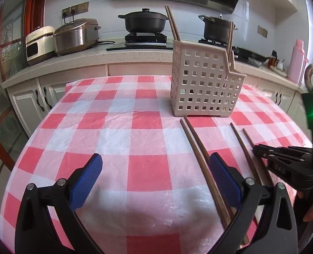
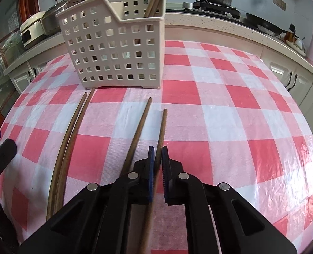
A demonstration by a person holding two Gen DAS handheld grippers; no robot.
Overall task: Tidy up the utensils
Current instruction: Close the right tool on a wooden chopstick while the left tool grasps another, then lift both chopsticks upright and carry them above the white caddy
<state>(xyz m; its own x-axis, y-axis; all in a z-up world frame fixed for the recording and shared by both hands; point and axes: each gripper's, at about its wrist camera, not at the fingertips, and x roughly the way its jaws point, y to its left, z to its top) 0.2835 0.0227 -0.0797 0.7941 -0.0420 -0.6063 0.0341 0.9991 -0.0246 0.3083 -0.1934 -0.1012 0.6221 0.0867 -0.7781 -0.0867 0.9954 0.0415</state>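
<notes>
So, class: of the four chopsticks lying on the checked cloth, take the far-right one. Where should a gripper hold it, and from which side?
Grip the rightmost chopstick on its near stretch, coming from above with one pad on each long side. It lies flat, pointing toward the basket, and its neighbour leaves a gap there. The right gripper is already closed on it this way.

Four loose chopsticks (image 2: 135,131) at frame centre, one perforated basket (image 2: 114,48) upper left, two pots (image 1: 144,21) along the top.
</notes>
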